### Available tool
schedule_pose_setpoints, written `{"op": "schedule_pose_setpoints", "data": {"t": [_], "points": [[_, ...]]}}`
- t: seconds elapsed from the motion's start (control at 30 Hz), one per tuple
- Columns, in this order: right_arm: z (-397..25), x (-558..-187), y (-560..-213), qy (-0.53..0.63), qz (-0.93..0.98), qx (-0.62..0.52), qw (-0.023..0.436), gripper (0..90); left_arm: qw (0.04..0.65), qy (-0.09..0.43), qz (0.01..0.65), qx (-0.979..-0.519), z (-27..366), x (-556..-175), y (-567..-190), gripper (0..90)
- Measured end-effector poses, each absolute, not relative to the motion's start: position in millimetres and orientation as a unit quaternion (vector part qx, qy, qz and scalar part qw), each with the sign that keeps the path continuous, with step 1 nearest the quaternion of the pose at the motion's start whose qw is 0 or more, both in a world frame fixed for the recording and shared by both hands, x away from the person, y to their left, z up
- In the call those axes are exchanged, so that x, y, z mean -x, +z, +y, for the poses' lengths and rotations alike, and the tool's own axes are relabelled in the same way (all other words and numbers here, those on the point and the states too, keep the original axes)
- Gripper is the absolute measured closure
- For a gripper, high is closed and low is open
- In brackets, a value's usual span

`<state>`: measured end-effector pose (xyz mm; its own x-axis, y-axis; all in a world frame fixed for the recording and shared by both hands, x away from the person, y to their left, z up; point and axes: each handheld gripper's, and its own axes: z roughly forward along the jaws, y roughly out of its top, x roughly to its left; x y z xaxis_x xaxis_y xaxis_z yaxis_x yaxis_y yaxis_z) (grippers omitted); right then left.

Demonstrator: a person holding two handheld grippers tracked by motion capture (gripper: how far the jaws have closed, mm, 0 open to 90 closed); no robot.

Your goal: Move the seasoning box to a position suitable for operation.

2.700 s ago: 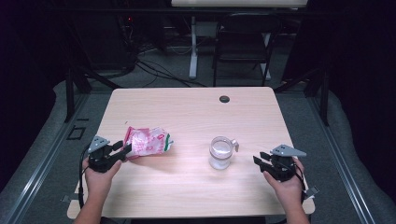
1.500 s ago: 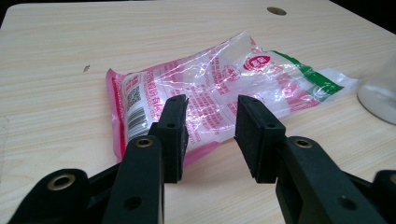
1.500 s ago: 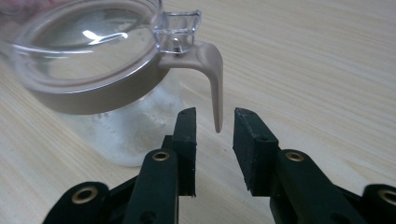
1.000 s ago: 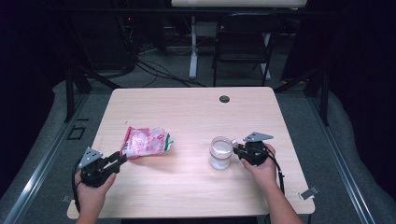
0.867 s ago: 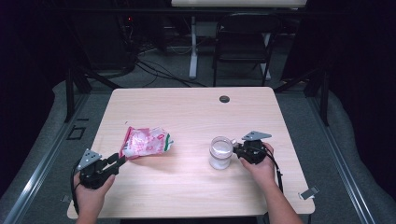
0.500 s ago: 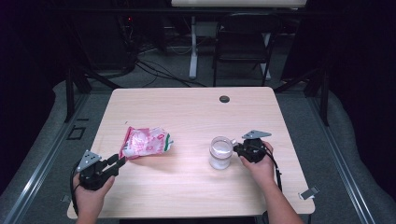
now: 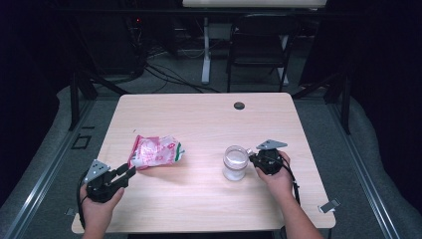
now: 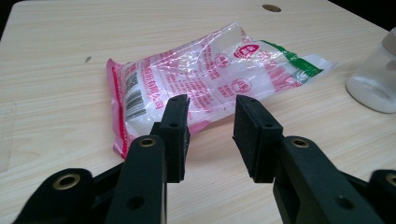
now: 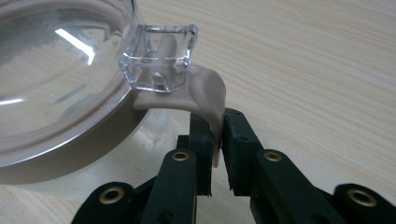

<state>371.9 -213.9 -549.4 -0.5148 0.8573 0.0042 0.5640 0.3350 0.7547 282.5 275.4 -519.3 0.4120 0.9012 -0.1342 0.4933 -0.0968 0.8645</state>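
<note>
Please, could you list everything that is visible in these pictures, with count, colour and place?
Light wooden table: one, pale beige, centre.
Crinkled pink-and-clear plastic bag: one, with a green end, lying flat on the table's left half.
Clear glass jar with lid: one, transparent, beige latch tab, table's right half.
Round dark grommet: one, far table edge.
Black folding chair: one, behind the table.
Left gripper: black, open, just short of the bag.
Right gripper: black, clamped on the jar's beige tab.

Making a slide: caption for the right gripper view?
Hand-held gripper pinches the beige latch tab of a clear-lidded jar.
</note>
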Motion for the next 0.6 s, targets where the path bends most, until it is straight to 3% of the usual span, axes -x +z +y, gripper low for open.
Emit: {"op": "schedule_pose_setpoints", "data": {"t": [0.6], "points": [[-195, -349, -544, 0.323, 0.791, -0.469, 0.222, 86.0, 0.457, 0.221, 0.447, -0.736, 241, -290, -514, 66.1]]}}
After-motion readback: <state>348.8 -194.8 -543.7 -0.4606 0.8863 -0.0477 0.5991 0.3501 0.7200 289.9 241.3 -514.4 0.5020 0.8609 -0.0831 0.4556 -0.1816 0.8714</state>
